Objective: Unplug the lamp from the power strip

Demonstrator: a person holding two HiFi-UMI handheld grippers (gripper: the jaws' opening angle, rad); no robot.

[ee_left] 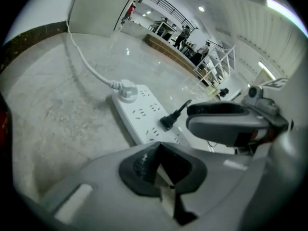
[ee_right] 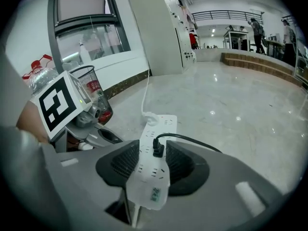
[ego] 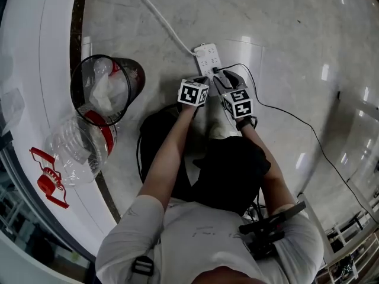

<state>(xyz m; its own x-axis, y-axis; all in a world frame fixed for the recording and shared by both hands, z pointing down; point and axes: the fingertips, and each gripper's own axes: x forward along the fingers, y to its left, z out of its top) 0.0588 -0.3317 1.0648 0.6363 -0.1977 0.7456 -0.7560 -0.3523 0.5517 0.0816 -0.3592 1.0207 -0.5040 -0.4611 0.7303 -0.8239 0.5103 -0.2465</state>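
**Two tongs at the power strip, one spread round the lamp plug**

Both tongs point steeply down at the near end of a white power strip (ee_right: 156, 174) that lies flat on the pale marble floor (ego: 278, 34), in front of the kneeling person.

A black plug (ee_right: 158, 148) sits upright in a socket near that end. Its thin black cord (ego: 284, 112) loops away across the floor to the person's right. At the far end a white plug (ee_left: 127, 90) is seated, and its white cord (ego: 160, 18) runs off toward the curved wall.

The right tongs (ee_right: 154, 161) stand wide apart. In the right gripper view the strip runs lengthwise between the two ribbed pads (ee_right: 126, 160), with the black plug in the gap between them. I cannot tell whether the pads touch the strip's sides.

The left tongs (ee_left: 161, 165) are drawn together with nothing between them. They hang just beside the right tongs, on the person's left. In the left gripper view the strip and the black plug lie a little beyond their tips.

A wire waste basket (ego: 106, 87) and a large clear bottle (ego: 83, 149) stand near the wall, well apart from the strip.
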